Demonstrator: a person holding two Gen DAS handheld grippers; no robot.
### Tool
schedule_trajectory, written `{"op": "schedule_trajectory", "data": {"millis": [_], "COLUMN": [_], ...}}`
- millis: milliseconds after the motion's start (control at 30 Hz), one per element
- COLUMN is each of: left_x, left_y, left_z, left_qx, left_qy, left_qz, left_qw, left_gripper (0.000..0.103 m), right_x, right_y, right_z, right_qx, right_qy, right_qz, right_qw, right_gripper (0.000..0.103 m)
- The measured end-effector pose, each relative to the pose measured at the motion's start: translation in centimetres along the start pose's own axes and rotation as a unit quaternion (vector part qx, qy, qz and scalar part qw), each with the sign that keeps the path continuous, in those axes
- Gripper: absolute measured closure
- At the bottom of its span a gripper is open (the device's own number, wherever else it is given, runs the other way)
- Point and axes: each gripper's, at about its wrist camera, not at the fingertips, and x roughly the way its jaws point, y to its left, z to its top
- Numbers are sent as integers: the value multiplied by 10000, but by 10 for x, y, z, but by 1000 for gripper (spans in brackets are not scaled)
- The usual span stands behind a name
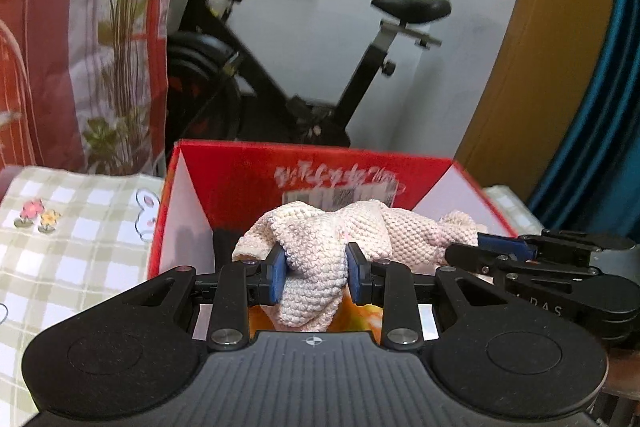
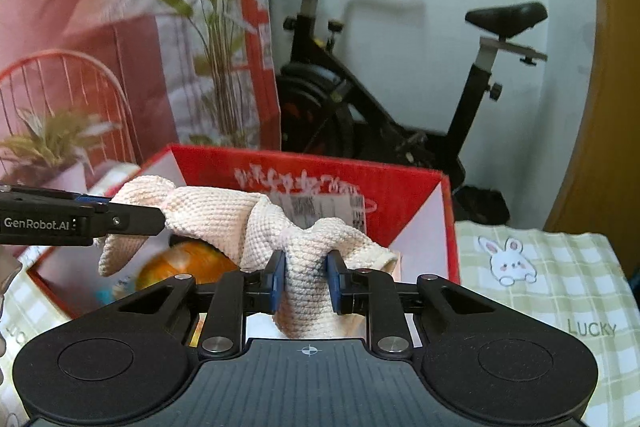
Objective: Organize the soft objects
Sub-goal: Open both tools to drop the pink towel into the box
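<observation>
A cream knitted cloth (image 1: 320, 247) hangs bunched over an open red cardboard box (image 1: 280, 163). My left gripper (image 1: 316, 273) is shut on one end of the cloth. My right gripper (image 2: 306, 277) is shut on the other end of the cloth (image 2: 308, 267), which stretches between both grippers above the red box (image 2: 400, 183). The right gripper shows at the right of the left wrist view (image 1: 500, 247), and the left gripper at the left of the right wrist view (image 2: 132, 221). An orange item (image 2: 180, 263) lies inside the box under the cloth.
The box stands on a green checked tablecloth (image 1: 72, 239) with a rabbit print (image 2: 508, 261). A black exercise bike (image 1: 304, 67) stands behind the box by a white wall. A red patterned curtain (image 1: 60, 47) hangs at the left, a wooden panel (image 1: 560, 47) at the right.
</observation>
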Motion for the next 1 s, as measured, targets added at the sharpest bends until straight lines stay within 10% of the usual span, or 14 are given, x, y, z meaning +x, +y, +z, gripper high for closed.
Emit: {"op": "schedule_trajectory", "data": {"millis": [233,467,733,1000], "left_x": [15,8,-18,-57], "left_y": [9,4,-1,-15], "left_z": [-1,0,-1,-14], "left_qx": [-2,114,178,363], "left_qy": [111,-69,-331,-555], "left_qz": [66,48,15,232], "left_qw": [9999,9999,9993,9975], "left_gripper": [64,18,3,3], "right_x": [15,10,-19,-52], "right_y": [-1,-1,2,5], "right_z": [-5,-4,-1,-8], "right_qx": [86,7,-147,-144], "right_qy": [185,98,-301,-492], "right_qz": [-31,-145,-186,-189], "right_qw": [9998,9998,9993,9985], "right_gripper": [81,71,16,0]}}
